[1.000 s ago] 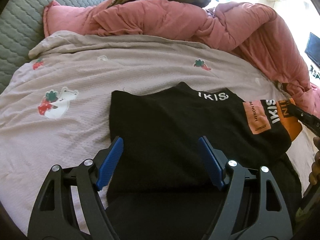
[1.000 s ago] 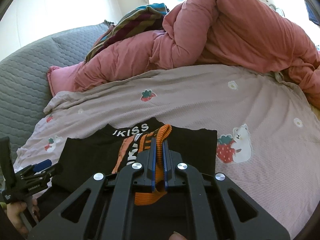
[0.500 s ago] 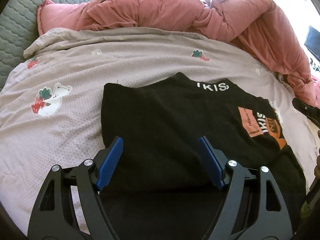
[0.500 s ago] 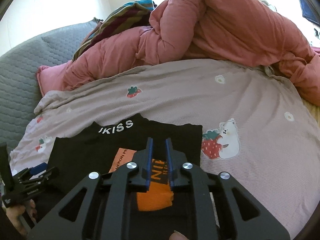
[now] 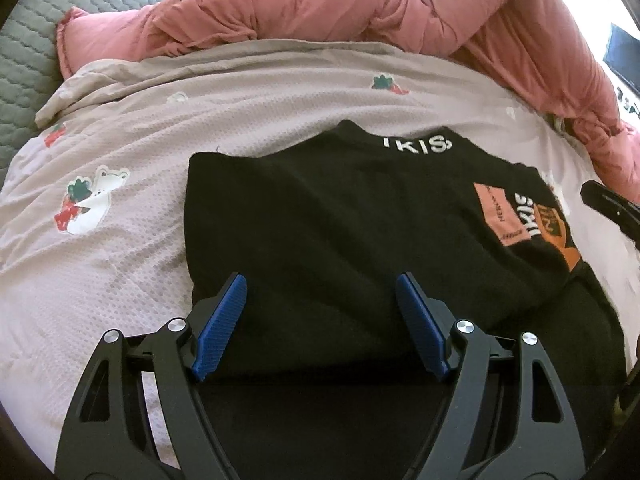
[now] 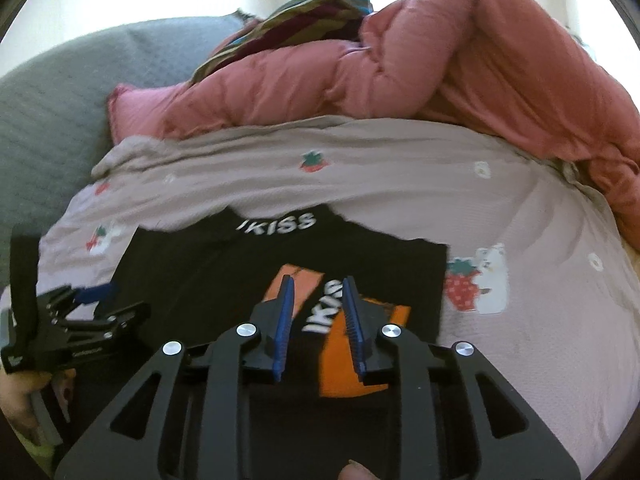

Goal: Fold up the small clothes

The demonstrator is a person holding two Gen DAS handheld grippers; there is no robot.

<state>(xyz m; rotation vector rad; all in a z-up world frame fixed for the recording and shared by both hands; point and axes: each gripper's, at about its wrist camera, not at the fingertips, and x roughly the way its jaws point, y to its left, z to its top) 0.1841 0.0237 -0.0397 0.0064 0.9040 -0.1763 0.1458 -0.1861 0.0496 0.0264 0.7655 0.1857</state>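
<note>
Right, status:
garment: black top (image 5: pixel 340 240) lies flat on the pale printed bedsheet (image 5: pixel 120 280), collar end away from both grippers, white lettering across the collar.
just changed: a second ago the right gripper (image 6: pixel 316 300) was pinched on the orange-cuffed sleeve (image 6: pixel 360 364), lifted off the body. Jaws have just been opening; sleeve now lies flat across the right side of the top.
right gripper: narrow gap, parted, pads not pressing anything. Sleeve print shows below, between the blue pads (image 6: pixel 285 320); cloth looks released, not held.
left gripper: left gripper (image 5: pixel 320 320) wide, nothing between the jaws, hovering over the near edge of the top. No change over the second.
relative places: from the left gripper, sleeve patch sits ahead and to the right, with the right tool's tip just past it. From the right gripper, the left tool is near, low on the left side.
meaning: right sleeve fold looks done. Left edge of the top reads as a straight line, so probably already tucked; can't confirm.
next, my guess: fold hem up toward the collar.
risk: hem region is under the grippers, mostly hidden.
background: pink duvet (image 5: pixel 360 12) well beyond, not involved.
</note>
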